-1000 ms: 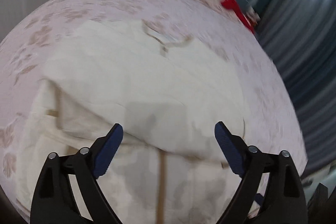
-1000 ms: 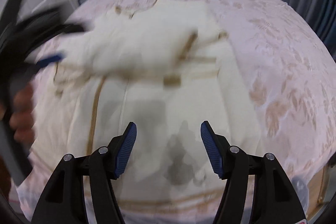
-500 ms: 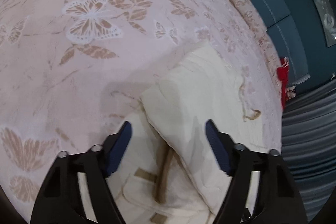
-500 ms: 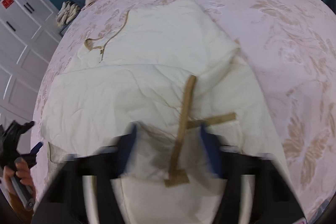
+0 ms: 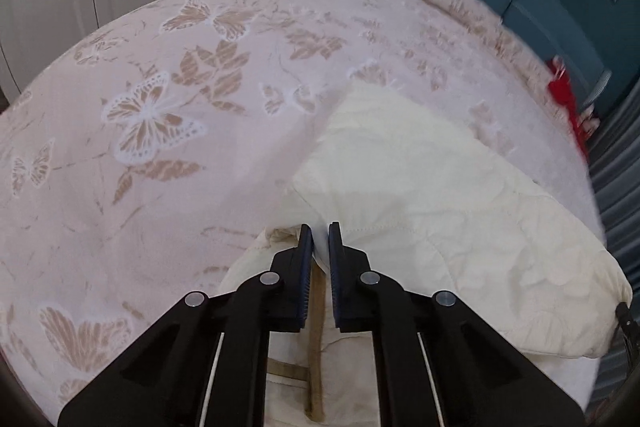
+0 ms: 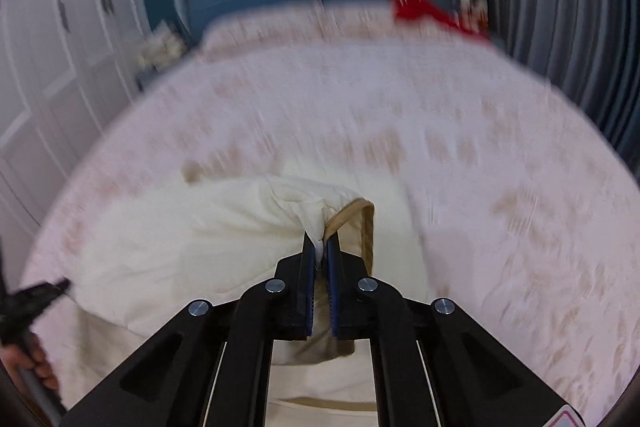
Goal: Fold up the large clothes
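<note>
While the bed [image 5: 168, 155] carries the cream garment [image 5: 420, 195] from centre to 4 o'clock in the left view, both jaws have just closed: the left gripper [image 5: 320, 231] pinches its folded edge, the right gripper [image 6: 321, 241] clamps a lifted tan-trimmed corner.
</note>
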Available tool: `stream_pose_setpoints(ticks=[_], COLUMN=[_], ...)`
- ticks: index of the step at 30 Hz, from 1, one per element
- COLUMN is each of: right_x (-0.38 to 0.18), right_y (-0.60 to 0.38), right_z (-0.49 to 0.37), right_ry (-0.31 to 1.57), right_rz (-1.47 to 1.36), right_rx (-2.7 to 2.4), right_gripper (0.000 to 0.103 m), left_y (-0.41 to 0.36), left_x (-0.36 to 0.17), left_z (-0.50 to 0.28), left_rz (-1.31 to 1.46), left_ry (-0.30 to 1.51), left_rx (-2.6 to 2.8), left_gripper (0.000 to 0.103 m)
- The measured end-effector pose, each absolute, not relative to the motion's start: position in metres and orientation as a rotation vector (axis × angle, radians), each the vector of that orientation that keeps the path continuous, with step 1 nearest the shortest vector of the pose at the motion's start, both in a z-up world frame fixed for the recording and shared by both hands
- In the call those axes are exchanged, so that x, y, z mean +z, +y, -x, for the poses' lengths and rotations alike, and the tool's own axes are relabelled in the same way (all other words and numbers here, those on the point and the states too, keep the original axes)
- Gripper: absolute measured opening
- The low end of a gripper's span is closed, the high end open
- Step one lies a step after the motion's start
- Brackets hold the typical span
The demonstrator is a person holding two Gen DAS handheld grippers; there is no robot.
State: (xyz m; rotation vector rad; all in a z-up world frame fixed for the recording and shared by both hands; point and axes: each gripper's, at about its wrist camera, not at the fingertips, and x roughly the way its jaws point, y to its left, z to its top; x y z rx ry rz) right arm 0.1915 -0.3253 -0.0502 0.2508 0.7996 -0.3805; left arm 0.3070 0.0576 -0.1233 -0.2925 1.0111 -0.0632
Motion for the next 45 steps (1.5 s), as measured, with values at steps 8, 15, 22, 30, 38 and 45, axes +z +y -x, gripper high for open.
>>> stream_pose_setpoints(ticks=[8, 15, 22, 30, 38, 45], right_x=[-0.15, -0.174, -0.17, -0.096, -0.099, -0.16], right_y=[-0.339, -0.329, -0.325, -0.32, -0.262, -0.247], right_z=[-0.19, -0.184, -0.186, -0.138, -0.194, -0.188], right_ry=[0.99, 0.993, 0.985, 0.888, 0.948, 1.055], right_rz=[-0.336, -0.31, -0.276, -0.359, -0.303, -0.236], right_rx=[-0.395, -0.393, -0.402, -0.4, -0.226, -0.229], right_gripper=[0.005, 0.005, 0.006, 0.016, 0.015, 0.008], left_y=[0.043, 0.038, 0.027, 0.05, -0.034, -0.046], left_x=[-0.164, -0.176, -0.176, -0.103, -0.106, -0.16], left_z=[-0.306, -0.301, -0.297, -0.265, -0.29, -0.275], left_rz=[0.176, 0.098, 0.017, 0.032, -0.036, -0.103], left_ry=[1.052, 1.023, 1.001, 0.943, 0.993, 1.022], left_rx=[-0.016, -0.031, -0.012, -0.015, -0.14, -0.104], left_gripper=[0.007, 0.007, 0.007, 0.021, 0.032, 0.032])
